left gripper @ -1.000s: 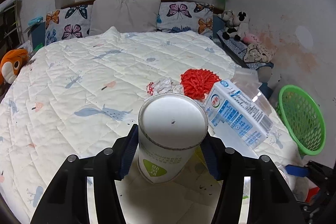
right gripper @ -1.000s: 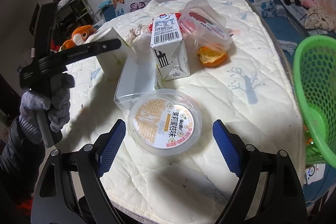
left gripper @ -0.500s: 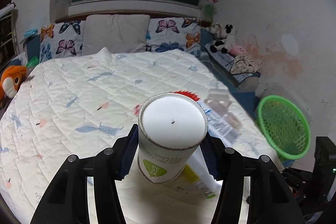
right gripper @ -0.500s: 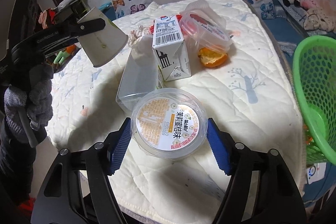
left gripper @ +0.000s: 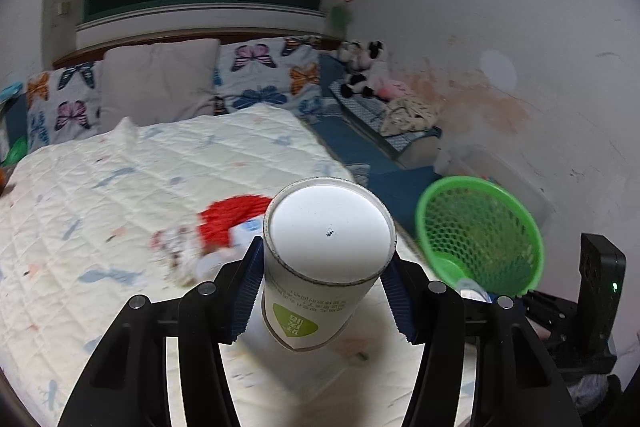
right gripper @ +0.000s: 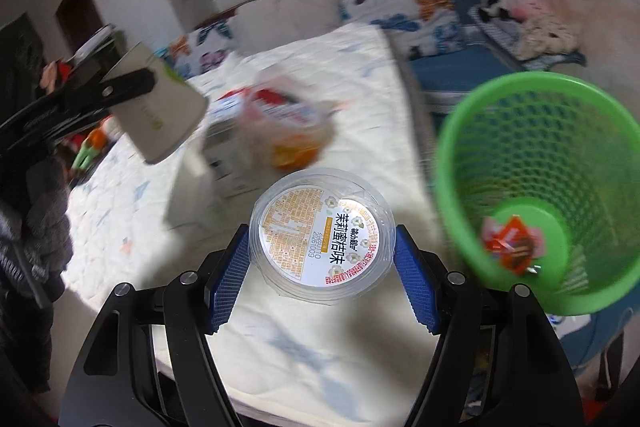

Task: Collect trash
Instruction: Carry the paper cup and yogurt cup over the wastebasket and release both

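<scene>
With both hands already loaded, the person stands at the foot corner of a bed, each hand working a two-finger gripper. Nearest, the right gripper (right gripper: 322,269) is clamped on a clear plastic tub (right gripper: 321,237), its blue pads pressed to opposite sides of the round wall; the printed film lid faces the camera, so the tub is carried on its side, above the quilt. The left gripper (left gripper: 325,291) likewise squeezes a white paper cup (left gripper: 325,259) by its sides, the flat base toward the camera and a green logo on the wall; from the right-hand view the cup (right gripper: 160,111) hangs tilted in the air, mouth pointing away and down, which suggests it is being treated as empty rubbish rather than a drink. Just beyond the bed's edge, to the right, stands a green mesh wastebasket (right gripper: 536,155), tilted open toward the hands, with a few red and orange wrappers (right gripper: 512,243) on its bottom. It looks placed there so rubbish can be dropped in straight off the bed, and both loads seem headed for it. Farther up the white quilt (left gripper: 120,195) more litter waits, blurred: a milk carton, a clear container with something orange inside (right gripper: 294,143), a red pile (left gripper: 228,219) and crumpled paper. At the far end are butterfly-print pillows (left gripper: 256,75), plush toys on a side bench and a dark window.
</scene>
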`<state>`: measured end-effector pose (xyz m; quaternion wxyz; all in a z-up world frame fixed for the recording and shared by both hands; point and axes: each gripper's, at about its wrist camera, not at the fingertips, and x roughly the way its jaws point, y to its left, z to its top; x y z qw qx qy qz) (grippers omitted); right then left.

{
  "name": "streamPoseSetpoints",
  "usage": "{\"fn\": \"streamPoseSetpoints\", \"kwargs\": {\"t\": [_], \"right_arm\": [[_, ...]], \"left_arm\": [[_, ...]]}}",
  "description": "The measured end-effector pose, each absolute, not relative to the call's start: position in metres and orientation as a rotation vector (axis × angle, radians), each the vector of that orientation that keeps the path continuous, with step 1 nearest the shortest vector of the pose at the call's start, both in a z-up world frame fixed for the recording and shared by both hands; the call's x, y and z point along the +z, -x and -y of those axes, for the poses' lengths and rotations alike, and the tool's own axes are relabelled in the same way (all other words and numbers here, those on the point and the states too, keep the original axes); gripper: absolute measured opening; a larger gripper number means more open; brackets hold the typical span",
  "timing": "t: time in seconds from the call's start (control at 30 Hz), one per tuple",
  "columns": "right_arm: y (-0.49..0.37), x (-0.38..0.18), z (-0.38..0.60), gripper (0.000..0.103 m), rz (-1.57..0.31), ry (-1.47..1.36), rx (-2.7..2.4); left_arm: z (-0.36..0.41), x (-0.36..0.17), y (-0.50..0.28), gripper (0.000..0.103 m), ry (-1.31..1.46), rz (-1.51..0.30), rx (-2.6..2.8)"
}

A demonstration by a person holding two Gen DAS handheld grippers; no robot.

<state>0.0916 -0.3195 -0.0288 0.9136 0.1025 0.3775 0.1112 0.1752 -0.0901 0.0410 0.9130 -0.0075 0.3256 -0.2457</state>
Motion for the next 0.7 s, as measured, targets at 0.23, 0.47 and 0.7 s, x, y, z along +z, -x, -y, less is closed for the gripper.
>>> {"fn": "streamPoseSetpoints", "kwargs": {"t": [0.23,0.47,0.7], "right_arm": [[-0.092,-0.033,0.384,0.071,-0.772,-0.248,0.065],[-0.1,-0.045,0.429,0.071,-0.796,-0.255,-0.043],[-0.102,-0.052,0.455,0.081,-0.795,-0.278,-0.082]], "left_arm": [[0.146,0.045,-0.183,0.055,-0.007,-0.68,-0.599],[0.193,0.047,-0.187,0.055,-0.037,-0.689,-0.655],[0.237,0.042,-0.193,0.055,-0.07,-0.71,-0.7]]}}
